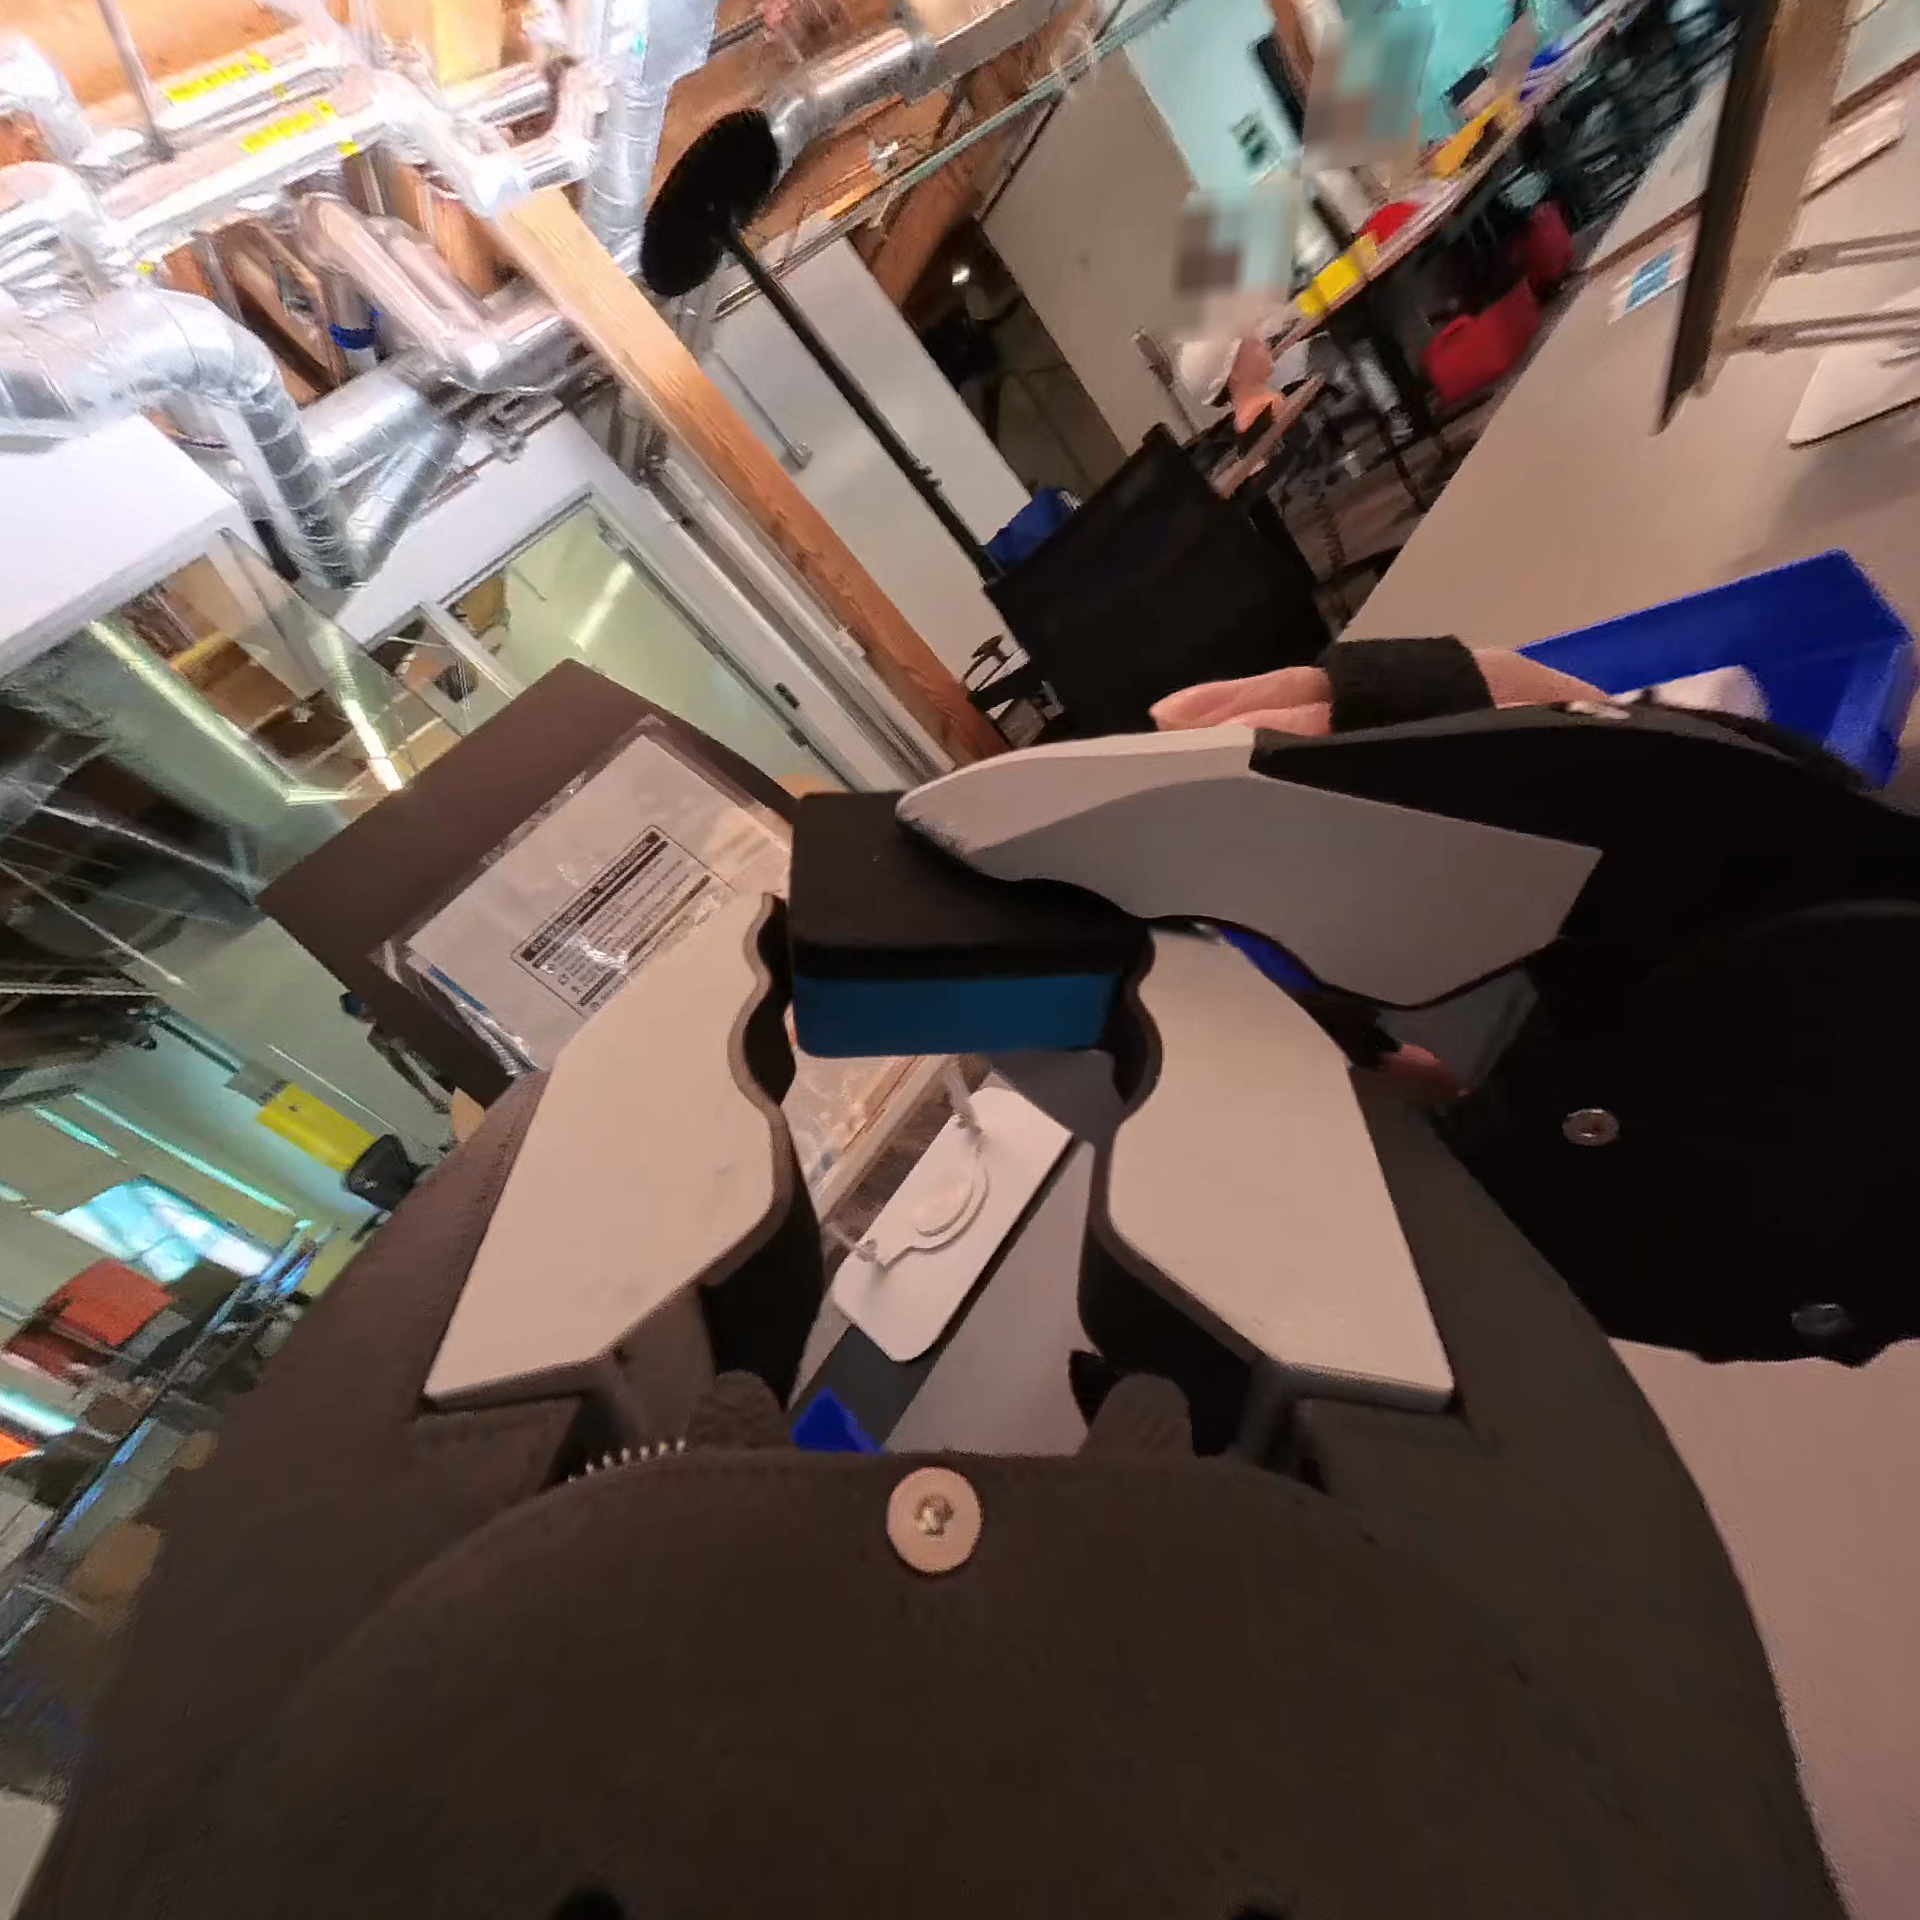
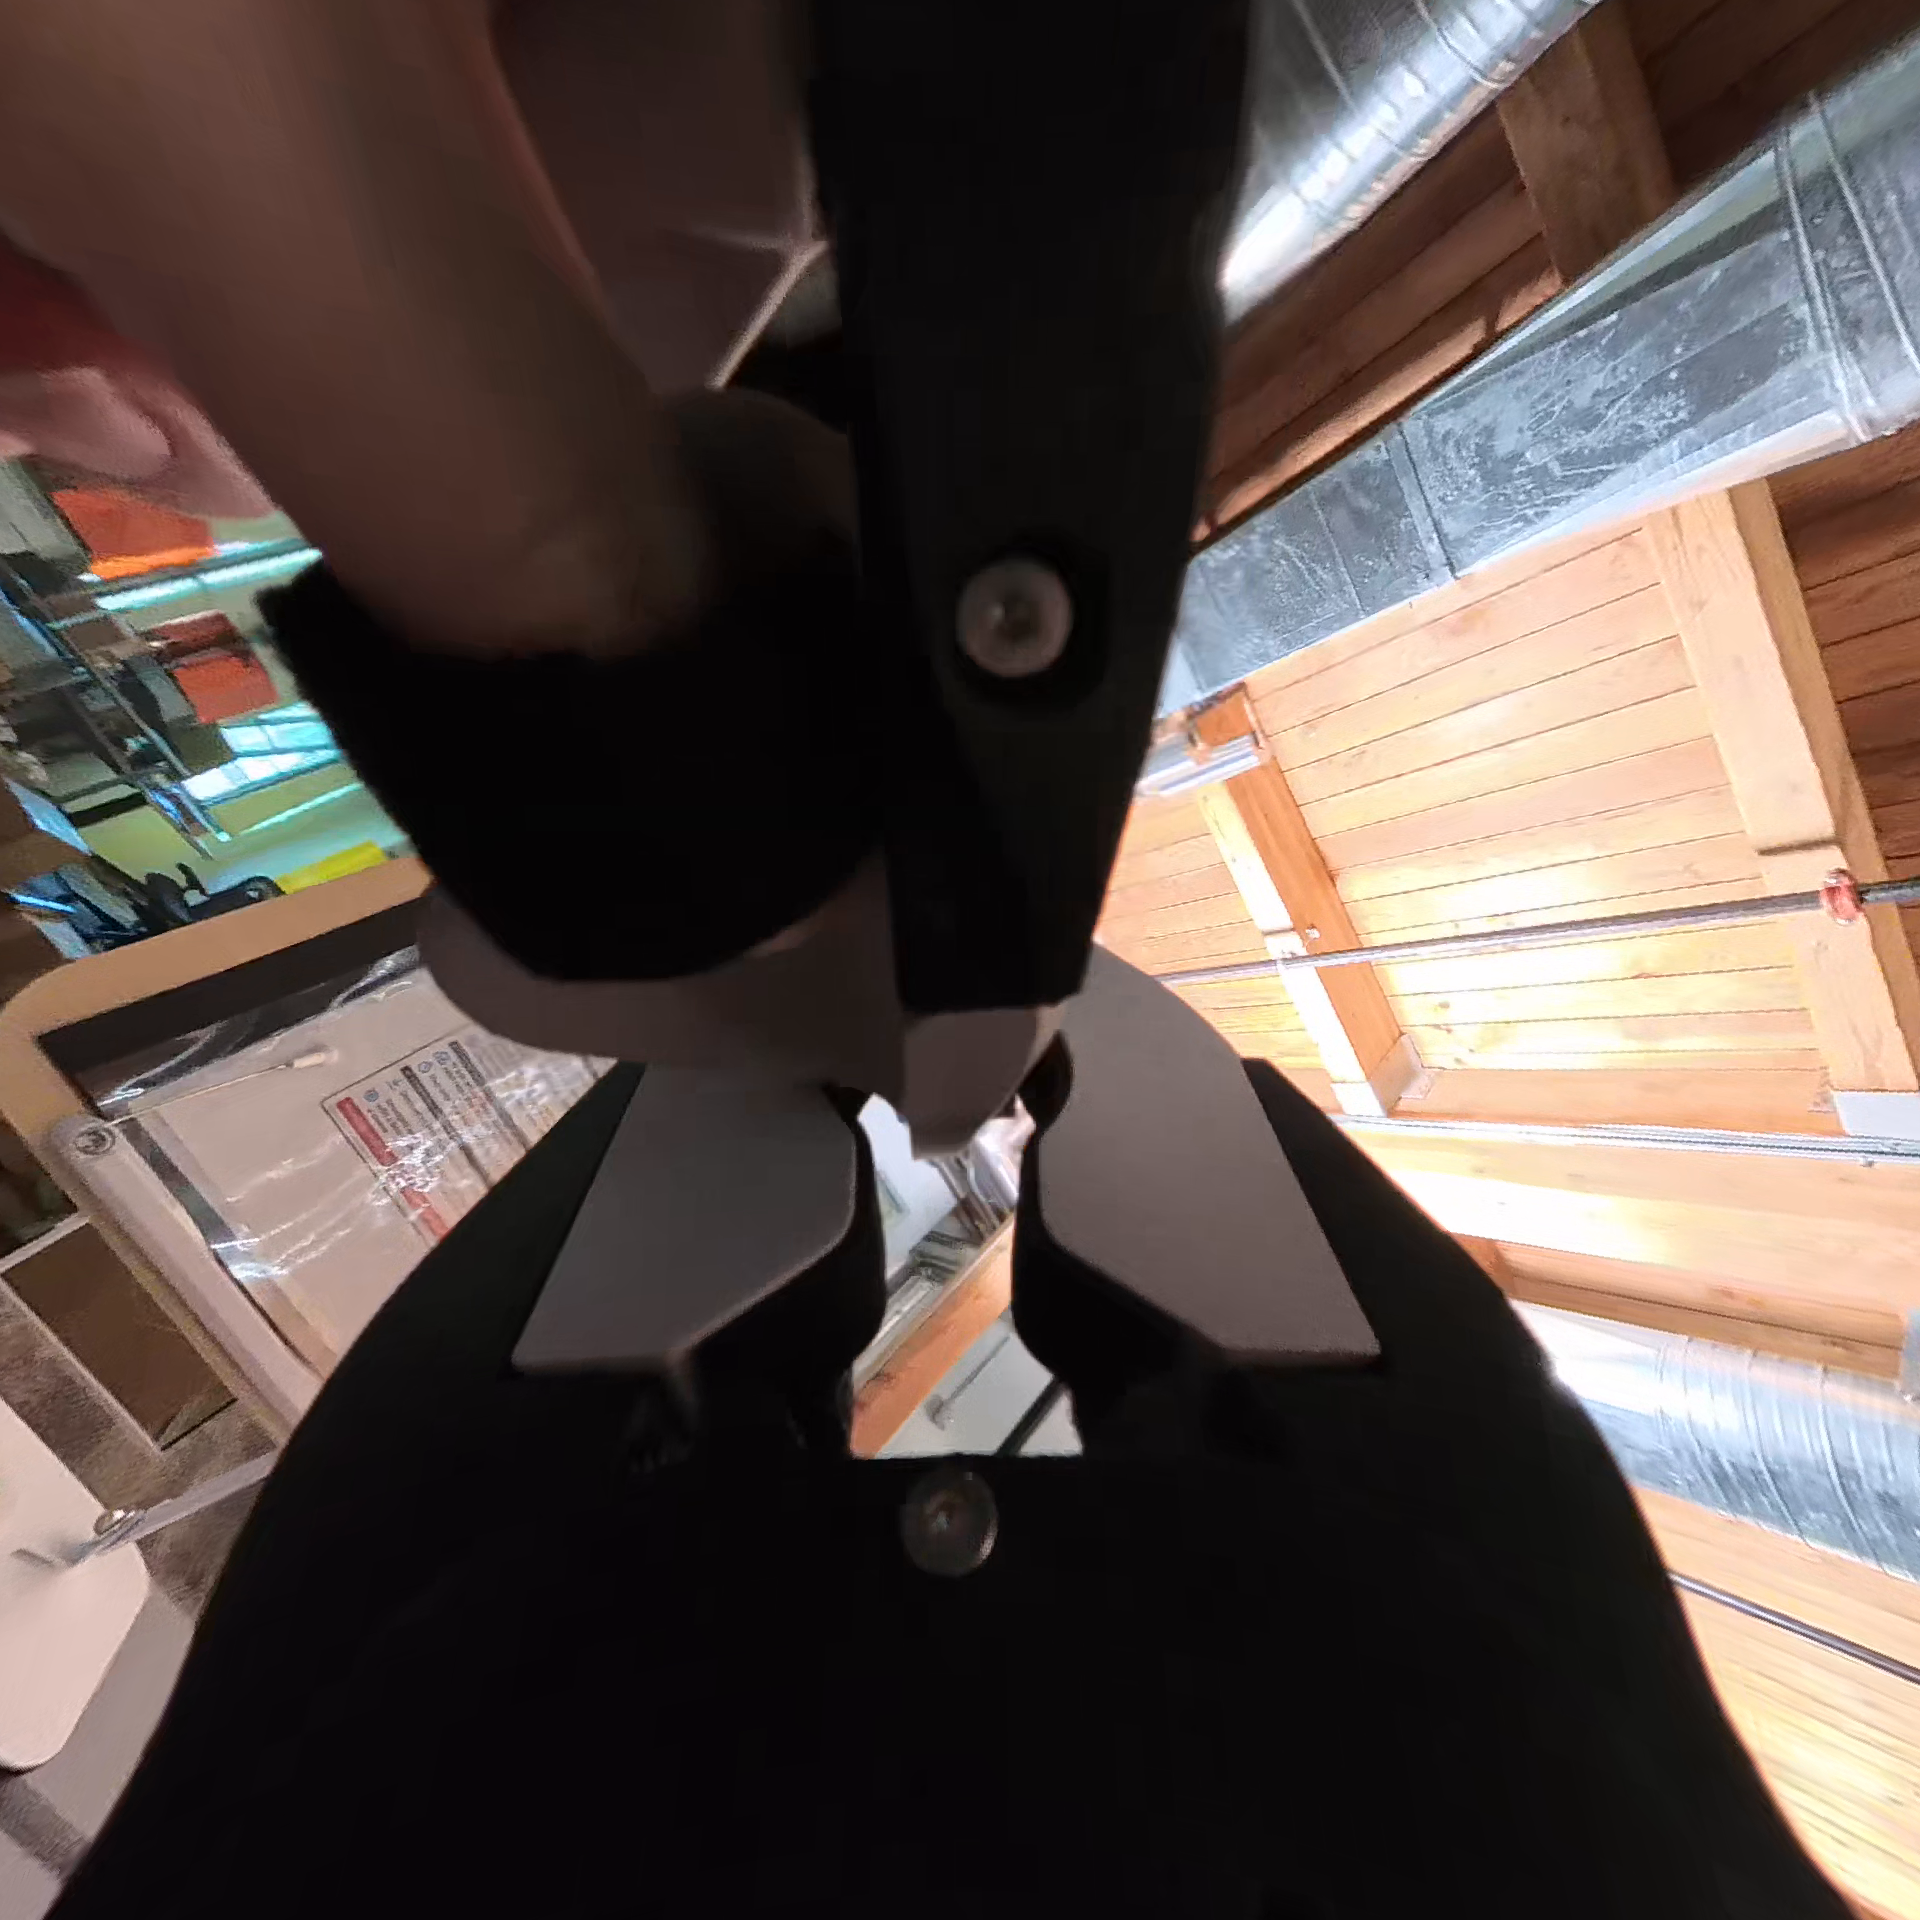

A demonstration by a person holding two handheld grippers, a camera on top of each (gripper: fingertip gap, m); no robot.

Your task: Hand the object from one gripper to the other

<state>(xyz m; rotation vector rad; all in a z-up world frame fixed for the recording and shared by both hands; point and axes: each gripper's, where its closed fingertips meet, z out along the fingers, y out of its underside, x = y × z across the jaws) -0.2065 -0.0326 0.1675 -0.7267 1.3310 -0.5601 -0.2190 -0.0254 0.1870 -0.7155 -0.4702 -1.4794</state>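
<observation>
Spanning your left claw (image 1: pixel 951 997) tip to tip, the black-and-blue block (image 1: pixel 951 971) lies crosswise, gripped there, while your right claw (image 1: pixel 940 831), its closure unclear, overlaps its top from the right.

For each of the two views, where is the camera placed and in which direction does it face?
Left wrist view: sits behind the left gripper, facing across the room toward ducts and tables; its jaws flank a black-and-blue block, which the right gripper touches from the side, with a gloved hand behind.
Right wrist view: sits behind the right gripper, facing up toward a wooden ceiling and ducts; the left gripper and a hand fill the top.
Shared: both grippers and the wrapped panel.
</observation>
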